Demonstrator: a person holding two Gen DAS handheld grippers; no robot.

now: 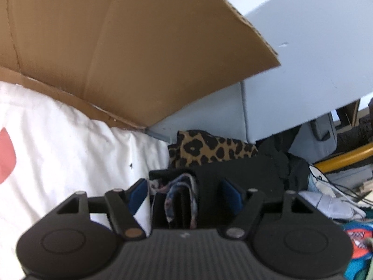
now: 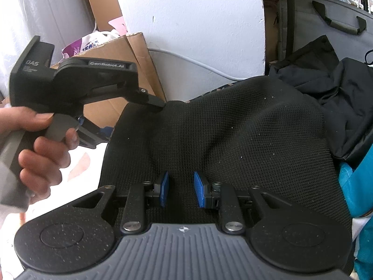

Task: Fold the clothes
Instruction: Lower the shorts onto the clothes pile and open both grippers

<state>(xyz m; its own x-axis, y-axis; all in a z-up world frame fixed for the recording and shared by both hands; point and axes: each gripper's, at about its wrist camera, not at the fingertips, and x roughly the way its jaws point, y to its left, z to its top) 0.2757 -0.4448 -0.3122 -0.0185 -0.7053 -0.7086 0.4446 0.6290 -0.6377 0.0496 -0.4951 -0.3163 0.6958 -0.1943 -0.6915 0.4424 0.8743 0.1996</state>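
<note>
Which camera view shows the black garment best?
The right wrist view: the black garment fills it, spread flat with its texture clear. The left wrist view shows only a folded edge, partly hidden by the left gripper.

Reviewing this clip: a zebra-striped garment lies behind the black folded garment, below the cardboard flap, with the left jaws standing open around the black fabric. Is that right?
Not quite. The garment behind the black folded garment is leopard-print, not zebra-striped, as the left wrist view shows. It does lie below the cardboard flap, and the left gripper has its jaws open.

I count two tools: the left tool (image 1: 184, 192) and the right tool (image 2: 181, 191). One black knit garment (image 2: 233, 144), one leopard-print garment (image 1: 209, 149), one white cloth (image 1: 70, 144), one cardboard box (image 1: 130, 46), one hand (image 2: 39, 144).
</note>
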